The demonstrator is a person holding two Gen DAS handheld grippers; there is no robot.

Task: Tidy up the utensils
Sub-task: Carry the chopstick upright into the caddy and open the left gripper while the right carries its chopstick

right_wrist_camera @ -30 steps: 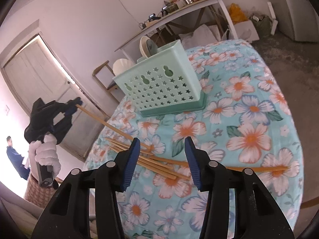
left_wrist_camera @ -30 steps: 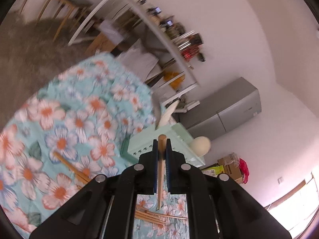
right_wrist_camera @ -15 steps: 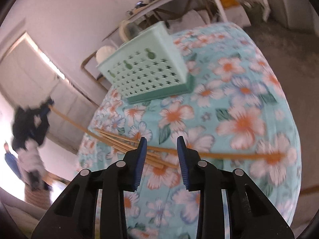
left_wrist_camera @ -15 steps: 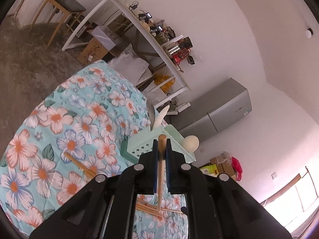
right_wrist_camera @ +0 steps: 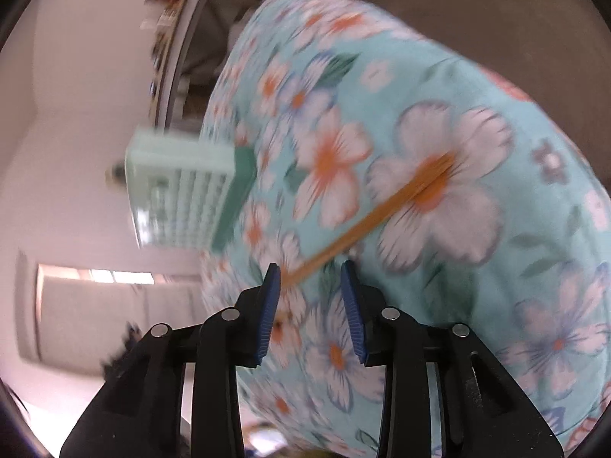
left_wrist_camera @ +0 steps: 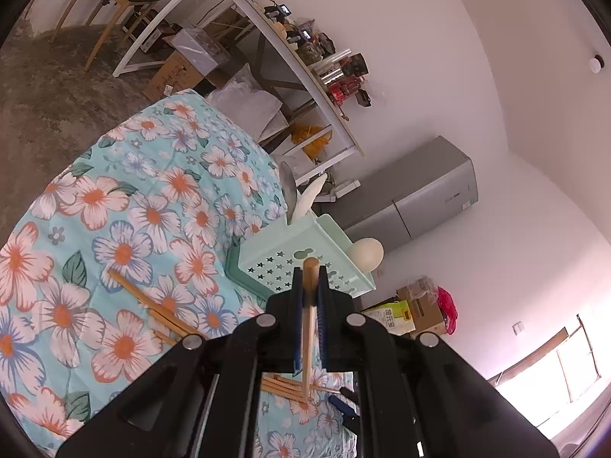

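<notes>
A wooden chopstick (left_wrist_camera: 310,316) is still pinched by the left hand-held gripper (left_wrist_camera: 310,286). The right hand-held gripper (right_wrist_camera: 311,271) has been rolled and lowered toward the desk (right_wrist_camera: 477,305); its jaws are opening around a lone chopstick (right_wrist_camera: 366,225), not yet gripped.

Pretty plain stuff here: the thin light-brown wooden chopstick (left_wrist_camera: 310,305) looked smooth and matt, the mint-green perforated plastic basket (left_wrist_camera: 301,257) had a slight sheen, the turquoise floral cloth (left_wrist_camera: 126,210) was soft and matt, and the grey fridge (left_wrist_camera: 420,194) looked like brushed metal.
</notes>
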